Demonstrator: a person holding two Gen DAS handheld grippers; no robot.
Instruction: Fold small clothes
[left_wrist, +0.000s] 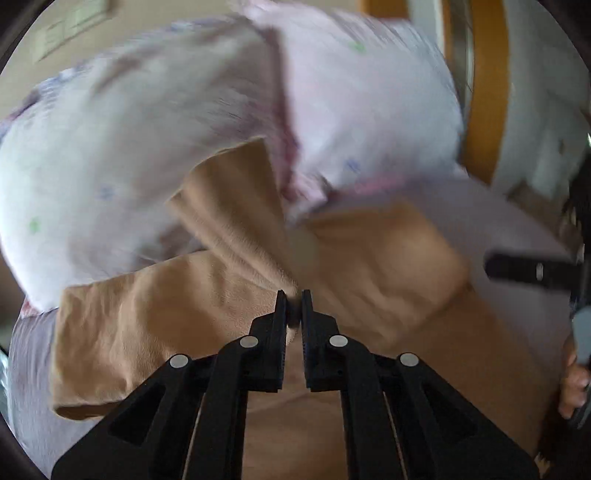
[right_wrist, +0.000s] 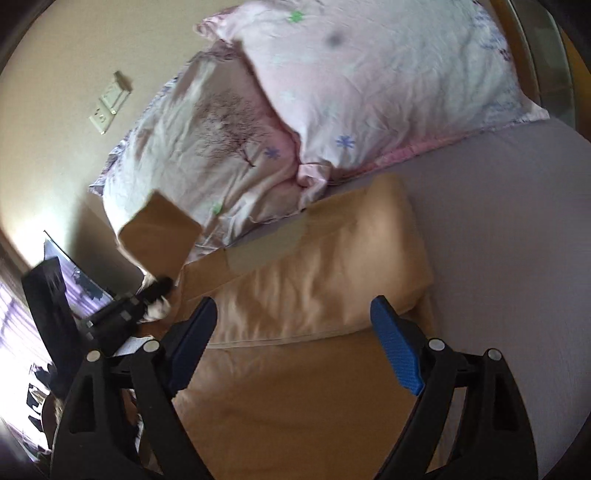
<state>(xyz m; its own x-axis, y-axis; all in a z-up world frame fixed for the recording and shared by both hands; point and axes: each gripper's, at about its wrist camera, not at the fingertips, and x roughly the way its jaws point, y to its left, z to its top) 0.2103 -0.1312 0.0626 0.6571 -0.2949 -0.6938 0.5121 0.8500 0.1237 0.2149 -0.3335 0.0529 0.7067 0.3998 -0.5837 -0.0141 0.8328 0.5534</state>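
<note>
The left gripper (left_wrist: 293, 295) has its fingers (left_wrist: 277, 325) pinched nearly together on a fold of the tan garment (left_wrist: 155, 321), lifting a flap of it off the bed (right_wrist: 517, 229). The right gripper (right_wrist: 295, 314) has its blue-padded fingers (right_wrist: 397, 350) spread wide and holds nothing, poised just above the garment's near folded part. The garment lies across the grey bed sheet, its far edge close to the two floral pillows (right_wrist: 369, 74) by the wall. In the left wrist view the right gripper shows only as a dark bar at the right edge, with part of a hand (left_wrist: 574, 384) cut off below it. That view is motion-blurred, so the pillows' prints smear.
</note>
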